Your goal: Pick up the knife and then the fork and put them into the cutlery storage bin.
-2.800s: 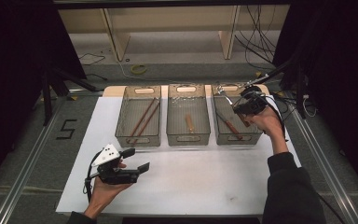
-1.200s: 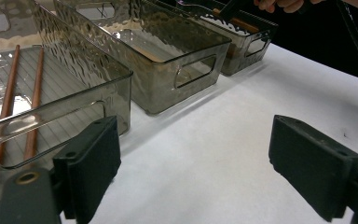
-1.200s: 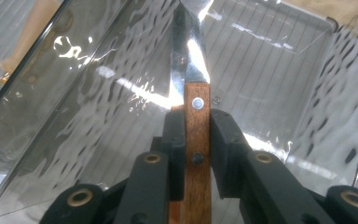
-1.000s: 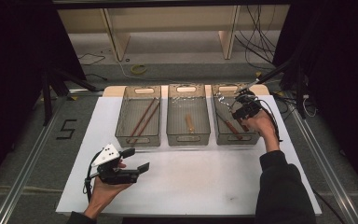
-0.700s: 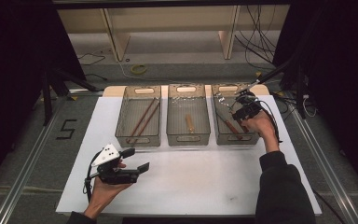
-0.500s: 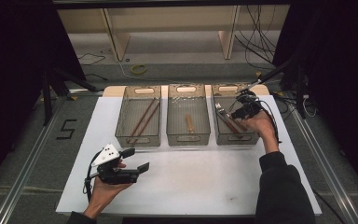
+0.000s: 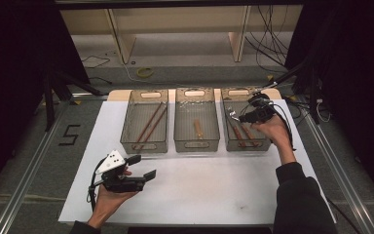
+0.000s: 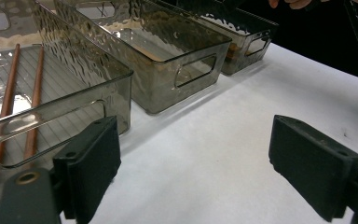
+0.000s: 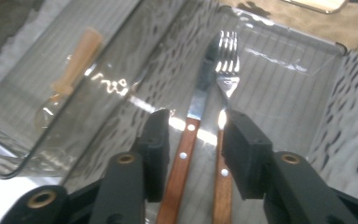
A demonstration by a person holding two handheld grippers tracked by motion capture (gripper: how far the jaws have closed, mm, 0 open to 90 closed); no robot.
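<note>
While the white table (image 7: 199, 190) lies bare in front, three smoky, ripple-walled plastic bins stand in a row; in the right bin (image 7: 244, 146), a steel knife (image 9: 193, 121) and fork (image 9: 224, 93) with riveted wooden handles lie side by side, long axes running near to far, tips far. The right gripper (image 9: 195, 140) hangs above them, jaws just opening, gripping nothing. The left gripper (image 7: 143, 168) gapes wide at near left.

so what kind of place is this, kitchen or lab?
Looks like a lab recording rig, not a kitchen: a white table sheet with three clear sorting bins, metal floor rails beside it, loose cables and dark curtained sides. A taped "5" marks the floor.
</note>
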